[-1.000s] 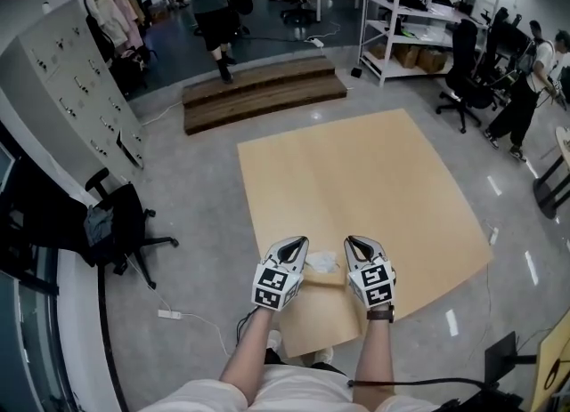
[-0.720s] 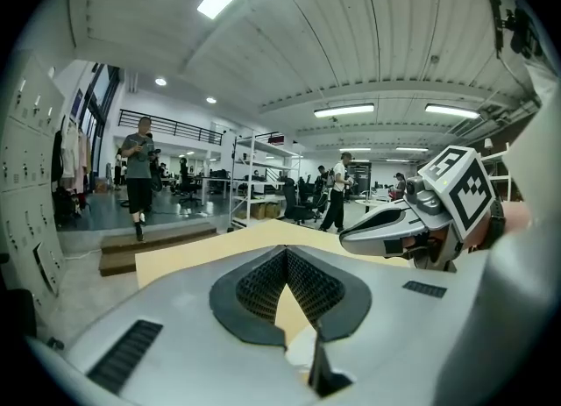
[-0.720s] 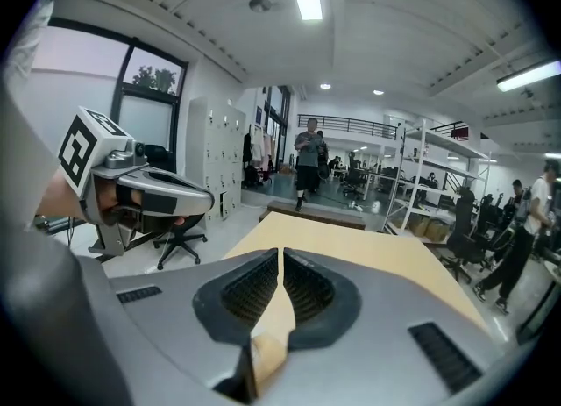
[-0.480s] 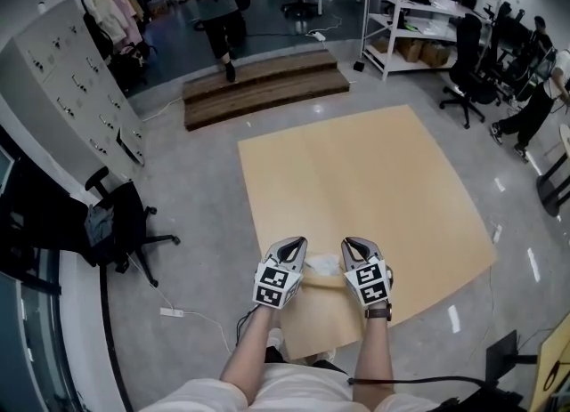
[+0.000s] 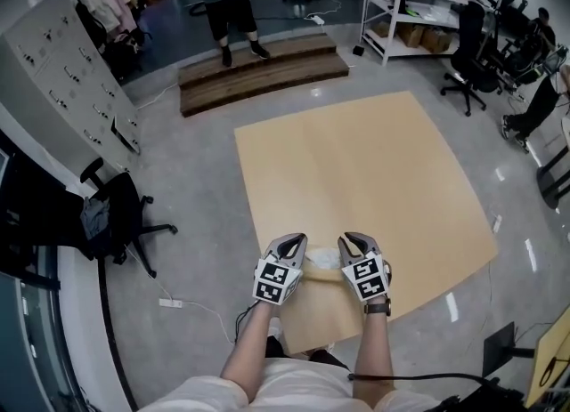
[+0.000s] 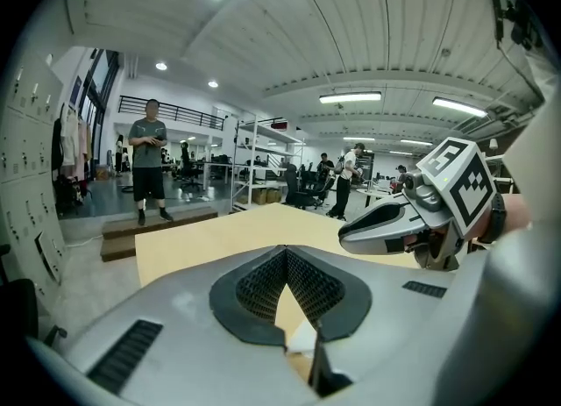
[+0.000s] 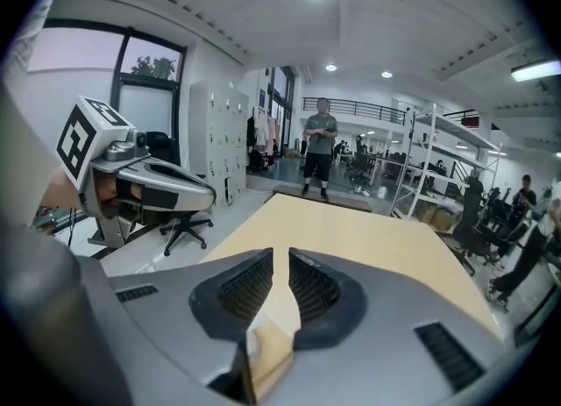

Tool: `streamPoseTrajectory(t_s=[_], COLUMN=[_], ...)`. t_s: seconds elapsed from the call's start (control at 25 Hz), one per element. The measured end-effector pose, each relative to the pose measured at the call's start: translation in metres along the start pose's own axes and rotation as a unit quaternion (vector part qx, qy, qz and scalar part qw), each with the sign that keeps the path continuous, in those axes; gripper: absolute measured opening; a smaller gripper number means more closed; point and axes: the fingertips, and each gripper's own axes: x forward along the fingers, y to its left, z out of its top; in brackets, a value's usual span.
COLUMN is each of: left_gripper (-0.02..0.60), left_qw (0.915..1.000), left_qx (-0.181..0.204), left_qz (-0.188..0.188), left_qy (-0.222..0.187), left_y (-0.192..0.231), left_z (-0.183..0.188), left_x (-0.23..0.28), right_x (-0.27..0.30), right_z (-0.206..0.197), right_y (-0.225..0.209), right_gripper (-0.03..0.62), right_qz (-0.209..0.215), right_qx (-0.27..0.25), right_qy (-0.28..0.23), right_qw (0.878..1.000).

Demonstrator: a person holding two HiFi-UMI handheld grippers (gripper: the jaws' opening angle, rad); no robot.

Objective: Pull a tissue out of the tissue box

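A tan tissue box [image 5: 322, 278] sits near the front edge of the wooden table [image 5: 356, 170], with a white tissue [image 5: 322, 261] sticking out of its top. My left gripper [image 5: 292, 239] is just left of the box and my right gripper [image 5: 353, 238] just right of it, both pointing forward and slightly down. In the left gripper view the left gripper [image 6: 282, 253] is shut, pads touching at the tips and holding nothing. The right gripper [image 7: 280, 255] has just been opening. A narrow gap shows between its pads, with nothing in it. The box [image 7: 270, 352] shows below its jaws.
A person [image 5: 227, 1] stands on a low wooden platform [image 5: 258, 76] beyond the table. A black office chair [image 5: 111, 214] and grey lockers [image 5: 62, 81] are on the left, and metal shelving [image 5: 419, 10] is at the back right. A power strip [image 5: 169, 302] lies on the floor.
Both grippers have sunk slightly beside the box, and the right one has edged closer to it. The person at the back has stepped onto the wooden platform.
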Motion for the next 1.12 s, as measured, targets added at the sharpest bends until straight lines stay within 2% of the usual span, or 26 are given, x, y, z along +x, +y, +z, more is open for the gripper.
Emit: streamPoseTrajectory(t_s=[0.16,0.24,0.32,0.36,0.52,0.68,0.84,1.0,1.12], left_gripper=[0.000,0.000,0.000,0.000,0.000,0.000,0.000,0.000,0.000], left_qw=[0.9999,0.9998,0.9998,0.9997,0.9991,0.9986,0.9981,0.9979,0.9980], left_qx=[0.001,0.002,0.006,0.008,0.012,0.011,0.013,0.012,0.012], left_qz=[-0.009,-0.009,-0.006,-0.004,-0.002,-0.003,-0.004,-0.004,-0.004], left_qy=[0.011,0.015,0.020,0.023,0.040,0.052,0.060,0.063,0.062], left_y=[-0.004,-0.005,-0.002,0.000,0.003,0.005,0.008,0.009,0.011], left_z=[-0.010,-0.013,-0.016,-0.018,-0.032,-0.039,-0.046,-0.049,-0.047], left_x=[0.004,0.006,0.009,0.010,0.007,0.008,0.005,0.000,-0.003], right_x=[0.003,0.007,0.013,0.016,0.026,0.045,0.060,0.067,0.067], right_z=[-0.010,-0.018,-0.028,-0.033,-0.053,-0.077,-0.093,-0.119,-0.129], right_y=[0.001,-0.001,-0.003,-0.003,0.009,0.028,0.043,0.047,0.051], right_gripper=[0.082,0.151,0.253,0.267,0.268,0.268,0.267,0.267,0.267], right_qz=[0.001,0.002,0.004,0.004,0.019,0.049,0.051,0.041,0.046], right_qx=[0.007,0.016,0.015,0.013,0.013,-0.011,-0.008,0.027,0.065], right_qy=[0.014,0.030,0.052,0.062,0.090,0.131,0.151,0.196,0.203], right_qw=[1.000,0.999,0.999,0.998,0.996,0.990,0.987,0.979,0.976])
